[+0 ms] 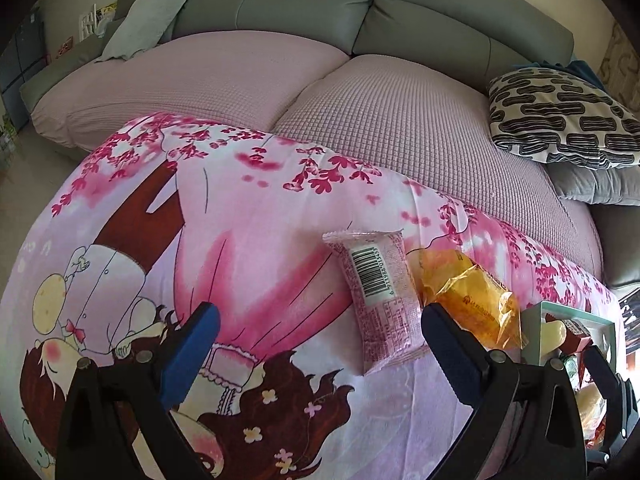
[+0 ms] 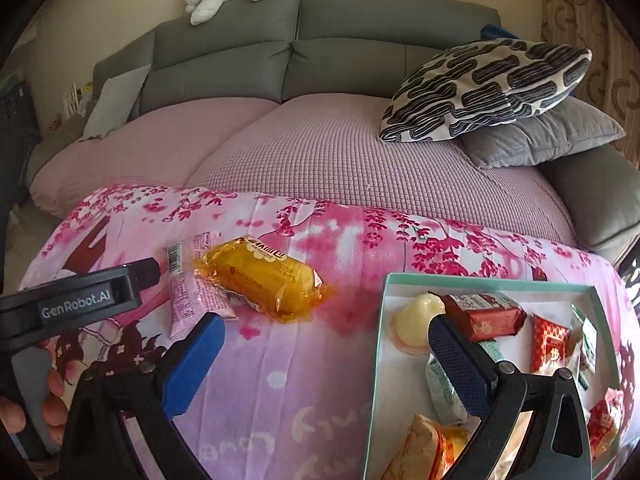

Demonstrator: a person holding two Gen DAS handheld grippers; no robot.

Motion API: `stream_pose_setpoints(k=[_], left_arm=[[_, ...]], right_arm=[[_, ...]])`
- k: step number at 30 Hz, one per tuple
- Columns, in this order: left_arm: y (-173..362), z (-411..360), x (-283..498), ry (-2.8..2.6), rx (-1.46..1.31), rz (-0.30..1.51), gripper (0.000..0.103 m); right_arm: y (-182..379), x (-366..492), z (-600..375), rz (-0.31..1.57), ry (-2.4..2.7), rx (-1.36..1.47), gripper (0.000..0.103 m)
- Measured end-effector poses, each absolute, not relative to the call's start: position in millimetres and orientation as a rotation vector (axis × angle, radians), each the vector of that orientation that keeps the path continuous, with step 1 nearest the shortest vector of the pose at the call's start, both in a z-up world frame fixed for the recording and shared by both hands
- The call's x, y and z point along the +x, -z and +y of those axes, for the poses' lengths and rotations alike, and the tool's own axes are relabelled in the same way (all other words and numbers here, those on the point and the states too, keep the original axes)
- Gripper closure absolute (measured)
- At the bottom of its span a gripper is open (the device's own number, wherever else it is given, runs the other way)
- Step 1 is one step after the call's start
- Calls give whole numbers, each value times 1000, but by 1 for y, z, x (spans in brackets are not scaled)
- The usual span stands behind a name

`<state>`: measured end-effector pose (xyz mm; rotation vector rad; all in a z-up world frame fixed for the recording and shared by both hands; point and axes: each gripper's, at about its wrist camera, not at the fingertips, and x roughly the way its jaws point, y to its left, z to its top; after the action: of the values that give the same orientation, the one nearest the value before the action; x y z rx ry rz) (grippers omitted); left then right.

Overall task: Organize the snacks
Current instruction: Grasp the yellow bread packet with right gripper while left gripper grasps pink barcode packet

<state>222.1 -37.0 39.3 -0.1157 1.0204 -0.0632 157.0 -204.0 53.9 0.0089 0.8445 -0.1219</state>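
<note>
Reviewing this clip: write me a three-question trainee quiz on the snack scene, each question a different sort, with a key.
1. True or false: the orange snack packet already lies inside the teal-rimmed box.
2. Multiple choice: which item lies right beside the orange snack packet on the pink floral cloth? A) a pink barcoded packet B) a glass jar C) a banana
3. Fill in: the left gripper and the right gripper are both ____.

Key: 1 false, it lies on the cloth outside the box. 2 A. 3 open, holding nothing.
</note>
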Motion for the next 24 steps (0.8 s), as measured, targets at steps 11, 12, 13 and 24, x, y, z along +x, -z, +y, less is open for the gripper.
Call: stream_pose_setpoints(k=[11, 12, 13, 24], left_arm=[[-8, -66, 254, 144, -98, 1109, 4], [-6, -65, 256, 140, -100, 1113, 5], [-5, -64, 258, 136, -102, 1114, 6], [1, -54, 263, 162, -158, 1116, 40]], right_arm=[[-26, 206, -182, 926, 27, -180, 3], [-24, 209, -180, 928, 16, -185, 3], [-22, 213, -178, 931, 3, -193, 5], [-8, 228, -153, 948, -96, -246, 49]])
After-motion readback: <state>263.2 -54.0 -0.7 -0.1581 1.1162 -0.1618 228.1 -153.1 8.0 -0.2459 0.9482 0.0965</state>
